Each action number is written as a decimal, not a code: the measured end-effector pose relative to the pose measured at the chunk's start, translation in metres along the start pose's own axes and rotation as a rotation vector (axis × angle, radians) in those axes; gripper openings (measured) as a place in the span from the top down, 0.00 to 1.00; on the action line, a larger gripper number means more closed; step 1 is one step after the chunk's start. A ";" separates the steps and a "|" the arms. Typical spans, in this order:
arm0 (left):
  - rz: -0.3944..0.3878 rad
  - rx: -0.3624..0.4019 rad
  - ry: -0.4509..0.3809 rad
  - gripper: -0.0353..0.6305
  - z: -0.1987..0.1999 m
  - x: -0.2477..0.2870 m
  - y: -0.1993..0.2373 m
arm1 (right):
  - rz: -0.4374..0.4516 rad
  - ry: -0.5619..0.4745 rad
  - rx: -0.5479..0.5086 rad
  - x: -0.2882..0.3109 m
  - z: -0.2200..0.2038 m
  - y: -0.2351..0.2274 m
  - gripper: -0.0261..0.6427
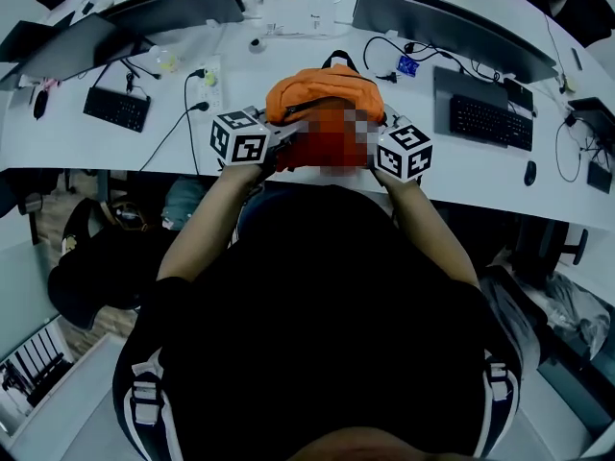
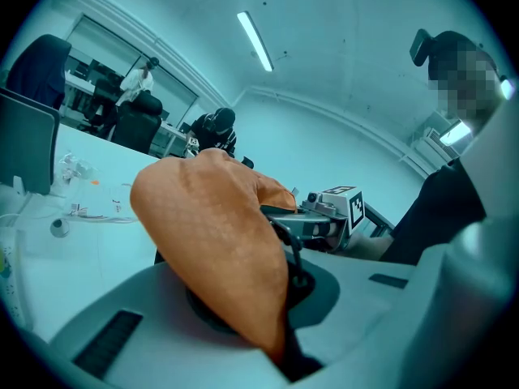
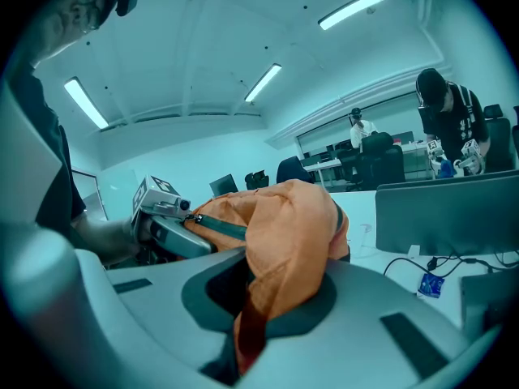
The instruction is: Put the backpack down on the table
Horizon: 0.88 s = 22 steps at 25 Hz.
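Head view: orange backpack (image 1: 322, 92) is showing upper centre, at the table (image 1: 288, 51) edge.
Left gripper (image 1: 281, 142) and right gripper (image 1: 377, 148) are both clamping tight on its thin fabric; it is looking soft, light and floppy (sagging between them), so gathered cloth is seeming the surest hold.

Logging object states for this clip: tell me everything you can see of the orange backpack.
The backpack is orange, woven-looking fabric, soft and slumped, with a dark handle loop at its far top and a dark zipper band along one side. It is over the near edge of the white table, in front of the person. The left gripper and right gripper each have their jaws shut on a fold of its fabric, one at each side. Whether its base rests on the table cannot be told.
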<state>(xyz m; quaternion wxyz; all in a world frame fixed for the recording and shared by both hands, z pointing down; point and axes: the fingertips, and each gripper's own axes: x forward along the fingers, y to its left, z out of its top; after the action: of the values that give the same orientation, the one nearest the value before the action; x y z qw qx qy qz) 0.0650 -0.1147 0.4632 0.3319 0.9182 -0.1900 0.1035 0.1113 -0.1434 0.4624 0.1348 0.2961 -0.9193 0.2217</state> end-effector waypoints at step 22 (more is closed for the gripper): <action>-0.058 0.008 0.042 0.90 0.007 -0.026 0.035 | -0.058 0.008 0.033 0.032 0.006 0.003 0.91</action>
<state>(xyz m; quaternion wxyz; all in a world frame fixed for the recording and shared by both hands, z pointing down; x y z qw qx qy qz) 0.0269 -0.1369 0.4694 0.3349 0.9223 -0.1559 0.1136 0.0836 -0.1598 0.4684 0.1398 0.3239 -0.9060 0.2337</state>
